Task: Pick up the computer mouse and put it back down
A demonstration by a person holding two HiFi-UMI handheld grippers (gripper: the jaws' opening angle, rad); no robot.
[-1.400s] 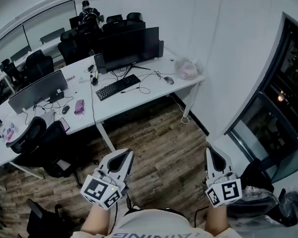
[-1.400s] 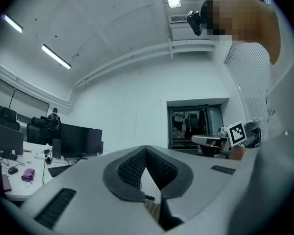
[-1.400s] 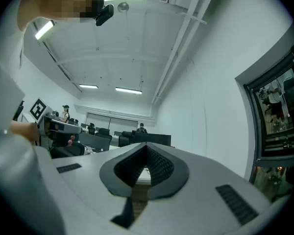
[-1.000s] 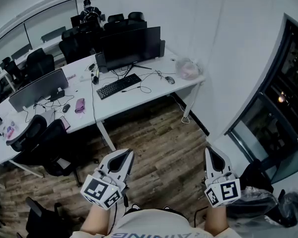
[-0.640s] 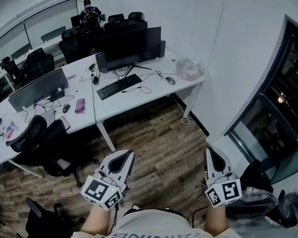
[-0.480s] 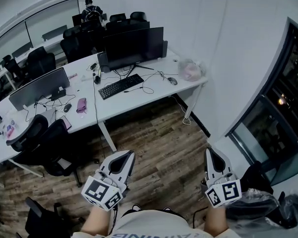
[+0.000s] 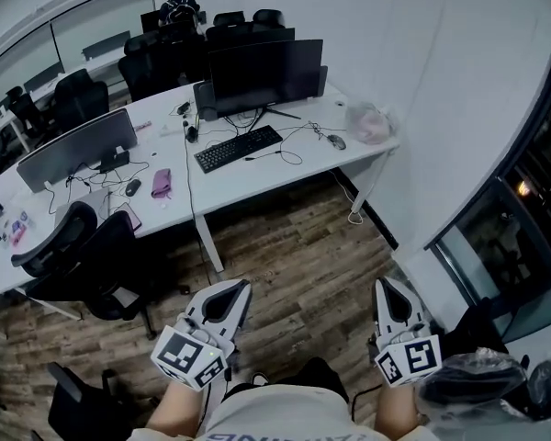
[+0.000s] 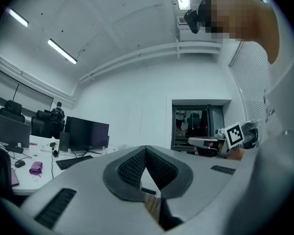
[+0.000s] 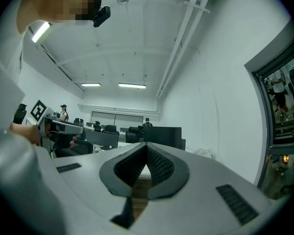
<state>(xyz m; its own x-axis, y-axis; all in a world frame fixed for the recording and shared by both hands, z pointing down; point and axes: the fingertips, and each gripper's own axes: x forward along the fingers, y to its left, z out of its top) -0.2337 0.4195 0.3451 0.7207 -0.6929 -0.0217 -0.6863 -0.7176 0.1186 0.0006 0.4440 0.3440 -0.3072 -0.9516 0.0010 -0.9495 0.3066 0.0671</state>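
Observation:
The computer mouse (image 7: 336,141), small and dark, lies on the white desk (image 7: 257,180) far ahead, right of the black keyboard (image 7: 239,148) and below the big monitor (image 7: 264,73). Both grippers are held low and close to the person's body, well short of the desk and over the wooden floor. My left gripper (image 7: 238,286) is shut, its tips meeting with nothing between them (image 8: 146,148). My right gripper (image 7: 384,283) is also shut and empty (image 9: 147,145). Each gripper points level toward the desk.
A pinkish bag (image 7: 369,122) sits at the desk's right end. Black office chairs (image 7: 92,255) stand at the left by a second monitor (image 7: 73,145) and another mouse (image 7: 133,187). A dark glass door (image 7: 533,182) lies to the right. A person stands at the far desks (image 7: 176,3).
The desk has slid lower and a little rightward in the head view and looks nearer. Both grippers keep their place in the view, still shut.

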